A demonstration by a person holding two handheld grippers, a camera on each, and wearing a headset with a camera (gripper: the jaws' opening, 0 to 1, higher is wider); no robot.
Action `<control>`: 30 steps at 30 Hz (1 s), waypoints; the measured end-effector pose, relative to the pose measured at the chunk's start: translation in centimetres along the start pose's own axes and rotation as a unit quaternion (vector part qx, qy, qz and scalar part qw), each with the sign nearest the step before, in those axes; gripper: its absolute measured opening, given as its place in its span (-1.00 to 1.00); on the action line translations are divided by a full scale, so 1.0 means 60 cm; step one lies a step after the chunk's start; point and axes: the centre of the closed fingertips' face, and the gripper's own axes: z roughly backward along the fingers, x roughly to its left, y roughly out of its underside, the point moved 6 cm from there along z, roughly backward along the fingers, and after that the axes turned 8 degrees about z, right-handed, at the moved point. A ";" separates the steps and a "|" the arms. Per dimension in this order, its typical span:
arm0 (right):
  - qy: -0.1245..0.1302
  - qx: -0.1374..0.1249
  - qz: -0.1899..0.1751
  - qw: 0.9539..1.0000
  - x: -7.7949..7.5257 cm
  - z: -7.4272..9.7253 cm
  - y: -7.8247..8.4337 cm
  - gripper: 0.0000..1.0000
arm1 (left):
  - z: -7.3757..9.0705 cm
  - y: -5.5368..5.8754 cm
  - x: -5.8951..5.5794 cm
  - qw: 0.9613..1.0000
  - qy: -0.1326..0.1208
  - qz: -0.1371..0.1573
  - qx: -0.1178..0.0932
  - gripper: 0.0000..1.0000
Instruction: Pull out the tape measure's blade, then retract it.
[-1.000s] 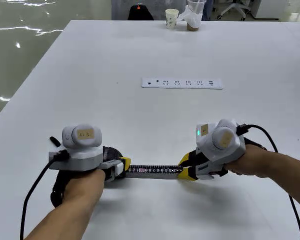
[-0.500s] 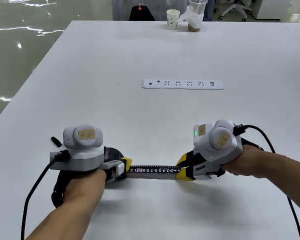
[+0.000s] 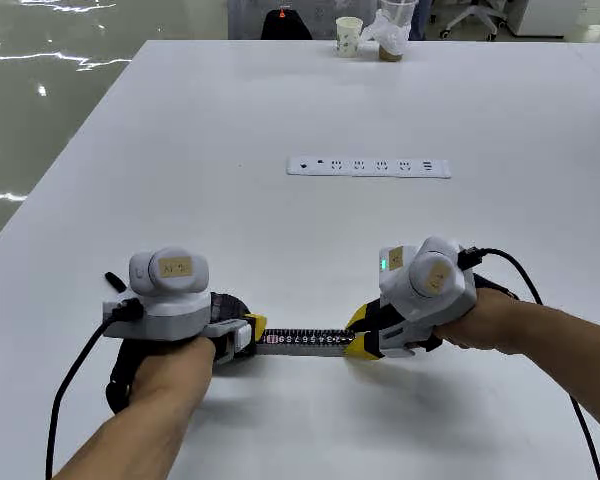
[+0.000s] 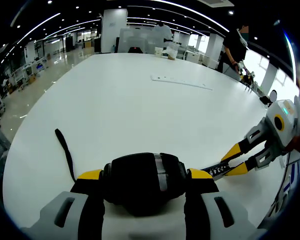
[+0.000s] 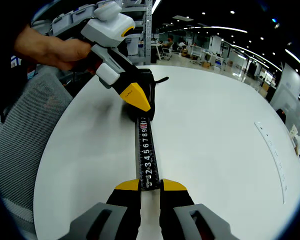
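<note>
- Clamping the black tape measure (image 3: 230, 318) between its yellow-tipped jaws, the left gripper (image 3: 242, 335) sat low over the near left part of the white table (image 3: 280, 100), with the person's left hand (image 3: 170, 375) wrapped round its grip.
- From the left gripper view, the round case filled the gap between the two jaws, which pressed on its sides, and a thin black wrist strap (image 4: 65, 150) trailed from it across the tabletop.
- The blade (image 3: 305, 339) ran straight out of the case to the right, lying flat just above or on the table; I could not tell which.
- The right gripper (image 3: 360, 335), held by the right hand (image 3: 485, 320), had its jaws pressed together on the blade's free end.
- In the right gripper view, the printed numbers ran up the blade (image 5: 146, 150) from the pinching yellow tips toward the case, where the left gripper (image 5: 132, 95) came in from the upper left.
- The two grippers faced each other, apart, with the drawn-out blade between them.
- A black cable (image 3: 70, 380) hung from the left gripper, and another (image 3: 525, 270) looped away from the right one.
- Further back, a white power strip (image 3: 368, 167) lay in the table's middle.
- At the far edge stood a paper cup (image 3: 348, 35), with a crumpled clear plastic bag (image 3: 388, 35) just beside it.
</note>
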 end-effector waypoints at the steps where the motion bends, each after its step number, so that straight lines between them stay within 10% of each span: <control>1: 0.000 0.000 0.000 1.000 0.000 -0.001 -0.001 -0.80 | 0.000 0.000 0.000 1.000 0.000 0.000 0.000 0.18; 30: -0.008 -0.012 0.005 1.000 -0.004 -0.029 -0.031 -0.80 | 0.000 0.000 0.000 1.000 0.003 0.003 0.003 0.19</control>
